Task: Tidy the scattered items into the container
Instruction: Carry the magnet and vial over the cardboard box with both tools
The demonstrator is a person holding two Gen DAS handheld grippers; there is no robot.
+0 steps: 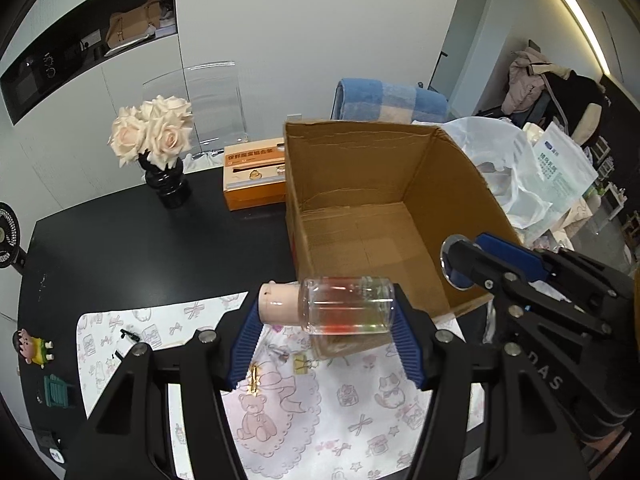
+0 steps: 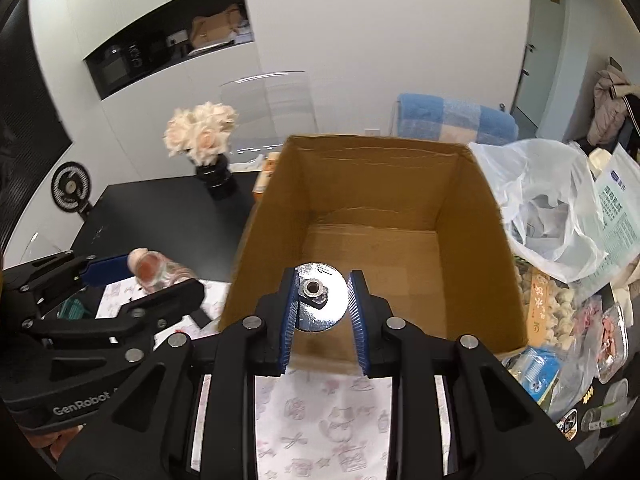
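We are gripping one clear plastic bottle (image 1: 346, 306) in the left gripper (image 1: 326, 344) jaws and one shiny metal disc (image 2: 322, 297) in the right gripper (image 2: 323, 320) jaws, beside one brown cardboard box (image 2: 472, 200).

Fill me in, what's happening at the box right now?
A person works two hand-held grippers. The left hand-held gripper grips a clear bottle sideways, near the cardboard box. The right hand-held gripper holds a shiny metal disc over the box's open top. The box looks empty; small clips remain on the patterned mat.
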